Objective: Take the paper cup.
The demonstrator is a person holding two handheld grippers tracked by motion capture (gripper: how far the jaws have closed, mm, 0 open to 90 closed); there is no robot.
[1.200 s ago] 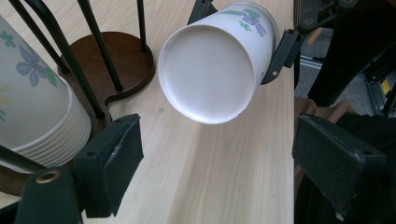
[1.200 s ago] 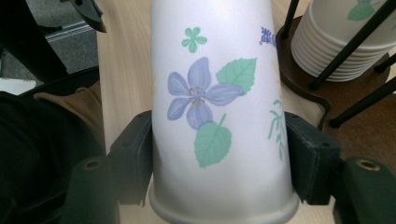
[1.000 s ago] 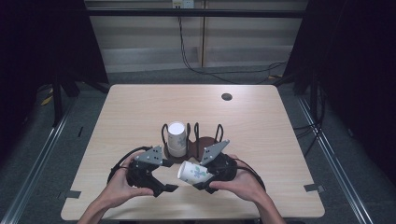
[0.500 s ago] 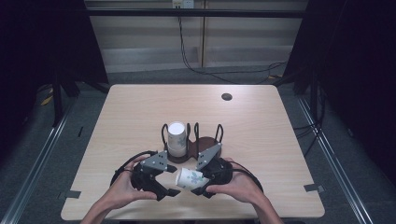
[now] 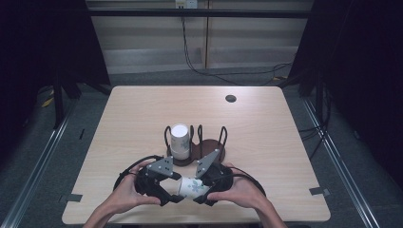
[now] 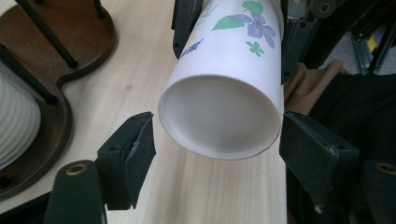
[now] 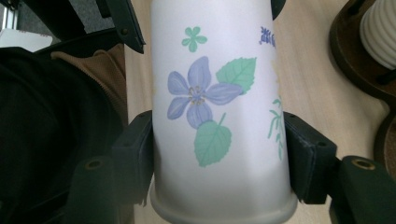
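Note:
A white paper cup (image 5: 192, 186) printed with purple flowers and green leaves lies level above the table's front edge, between both hands. My right gripper (image 5: 203, 189) is shut on it near its rolled rim; in the right gripper view both pads press the cup (image 7: 219, 116) inside the right gripper (image 7: 219, 140). My left gripper (image 5: 176, 190) faces the cup's base (image 6: 224, 112). The left gripper (image 6: 215, 140) has just been closing around that base. One of its pads (image 6: 133, 149) still stands clear of the cup.
Just behind the hands stands a brown wooden rack (image 5: 211, 146) with black wire loops, holding a white ribbed cup (image 5: 179, 140) in its left slot. A dark round hole (image 5: 230, 98) sits at the table's far right. Cables trail from both grippers.
The left gripper's jaws have narrowed around the cup's base end. Both hands and the cup have drifted slightly toward the front edge.

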